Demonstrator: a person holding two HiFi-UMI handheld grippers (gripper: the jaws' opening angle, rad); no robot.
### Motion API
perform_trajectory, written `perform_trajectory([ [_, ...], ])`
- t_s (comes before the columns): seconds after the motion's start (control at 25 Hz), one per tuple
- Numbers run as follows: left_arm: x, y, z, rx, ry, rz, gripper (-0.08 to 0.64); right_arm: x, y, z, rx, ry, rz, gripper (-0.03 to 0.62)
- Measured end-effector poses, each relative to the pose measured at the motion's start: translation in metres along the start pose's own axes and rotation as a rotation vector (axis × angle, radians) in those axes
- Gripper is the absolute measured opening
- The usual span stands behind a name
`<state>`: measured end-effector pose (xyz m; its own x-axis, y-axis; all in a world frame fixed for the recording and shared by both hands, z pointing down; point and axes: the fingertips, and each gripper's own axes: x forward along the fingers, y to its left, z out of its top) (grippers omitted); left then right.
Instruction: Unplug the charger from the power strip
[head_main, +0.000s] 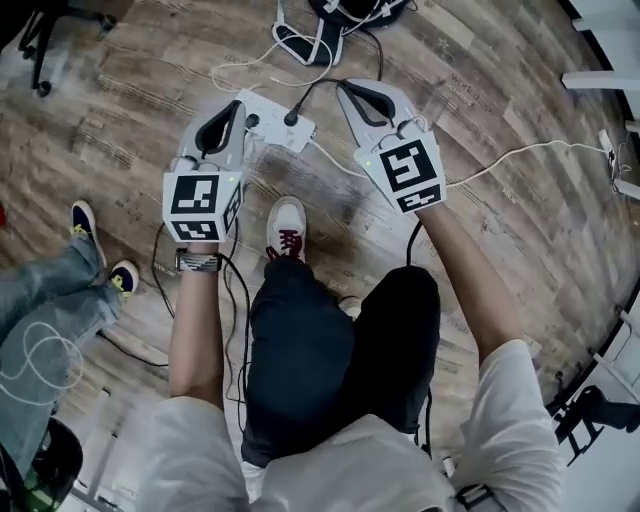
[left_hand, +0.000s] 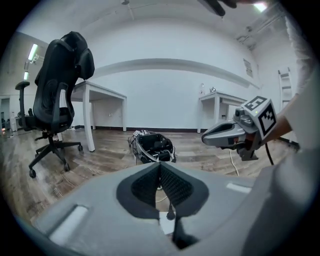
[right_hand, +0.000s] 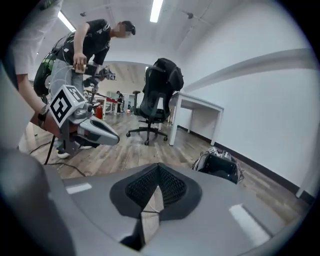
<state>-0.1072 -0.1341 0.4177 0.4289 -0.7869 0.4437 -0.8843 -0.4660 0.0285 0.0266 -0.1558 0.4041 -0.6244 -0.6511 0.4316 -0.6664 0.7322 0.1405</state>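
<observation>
A white power strip (head_main: 268, 118) lies on the wooden floor, with a black charger plug (head_main: 293, 117) standing in it. The plug's dark cable runs off toward the bag at the top. My left gripper (head_main: 237, 105) hangs in the air over the strip's left end, jaws shut and empty (left_hand: 160, 165). Through the slit under its pads I glimpse the plug (left_hand: 171, 215) far below. My right gripper (head_main: 345, 85) floats to the right of the strip. Its pads meet at the tip (right_hand: 159, 167) with nothing held. Neither gripper touches the strip or the plug.
A black bag (head_main: 350, 10) with cables lies beyond the strip. A white cable (head_main: 500, 160) trails right across the floor. My own shoe (head_main: 287, 225) is just behind the strip. Another person's legs (head_main: 40, 300) are at left. An office chair (left_hand: 60, 100) and white tables (left_hand: 100, 95) stand farther off.
</observation>
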Motion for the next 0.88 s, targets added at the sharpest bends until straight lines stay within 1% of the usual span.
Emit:
perform_trajectory([
  [0.16,-0.029,-0.005,0.090,-0.003,-0.016,0.008,0.006,-0.042,-0.019,0.101,0.005,-0.062,-0.023,0.002],
  [0.32,-0.068,-0.017,0.195,0.028,-0.055,0.012,0.006,-0.090,-0.028,0.201,-0.007,-0.109,-0.021,0.002],
  [0.52,-0.137,-0.034,0.337,0.059,-0.141,0.027,0.006,-0.166,-0.030,0.324,-0.015,-0.130,-0.018,0.002],
  [0.64,-0.184,-0.047,0.412,0.081,-0.186,0.028,0.006,-0.215,-0.034,0.397,-0.010,-0.167,-0.037,0.002],
  [0.76,-0.237,-0.064,0.477,0.070,-0.224,0.023,0.006,-0.270,-0.035,0.463,-0.005,-0.199,-0.061,0.002],
  [0.88,-0.290,-0.086,0.522,0.079,-0.252,0.015,0.006,-0.324,-0.029,0.514,-0.005,-0.218,-0.086,0.002],
])
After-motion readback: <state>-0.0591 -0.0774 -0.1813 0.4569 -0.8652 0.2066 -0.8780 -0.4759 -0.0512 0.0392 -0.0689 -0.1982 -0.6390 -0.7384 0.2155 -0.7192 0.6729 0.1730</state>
